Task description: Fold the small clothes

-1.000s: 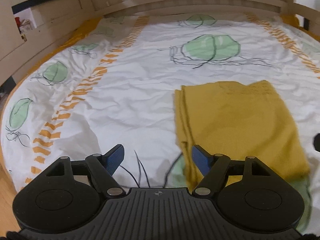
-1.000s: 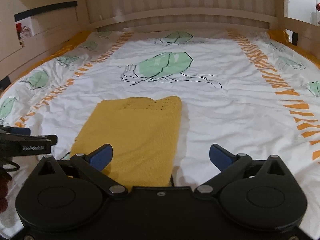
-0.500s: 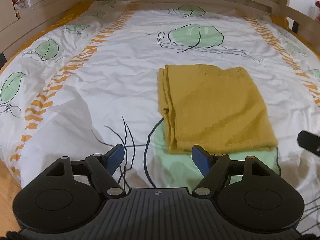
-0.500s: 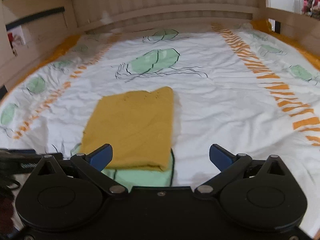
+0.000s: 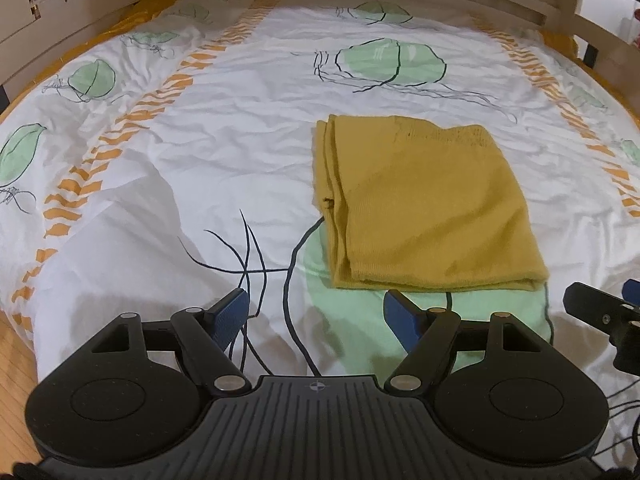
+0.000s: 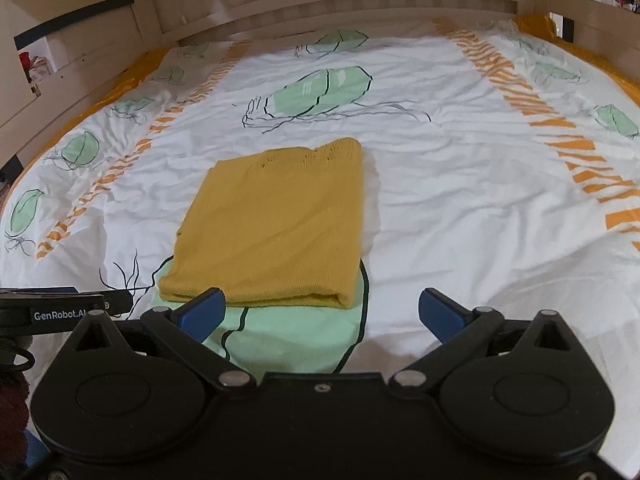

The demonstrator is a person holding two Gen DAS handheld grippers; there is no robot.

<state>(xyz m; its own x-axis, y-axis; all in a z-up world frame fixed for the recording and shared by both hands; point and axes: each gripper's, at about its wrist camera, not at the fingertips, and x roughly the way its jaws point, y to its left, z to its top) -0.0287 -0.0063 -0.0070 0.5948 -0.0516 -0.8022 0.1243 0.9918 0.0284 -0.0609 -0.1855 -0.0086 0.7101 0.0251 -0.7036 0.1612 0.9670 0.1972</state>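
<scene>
A mustard-yellow knitted garment [image 5: 424, 204], folded into a neat rectangle, lies flat on a bed covered by a white sheet with green leaf prints and orange stripes [image 5: 224, 184]. Its near edge rests over a pale green leaf shape. A light wooden bed frame [image 6: 360, 4] curves around the far side.

The left gripper [image 5: 316, 314] hovers above the sheet with its blue-tipped jaws spread apart and empty; the garment lies just ahead and to the right of them. The right gripper [image 6: 320, 312] also has its jaws wide apart, holding nothing; the garment [image 6: 276, 224] lies just ahead and to the left, its near edge close to the left fingertip.
</scene>
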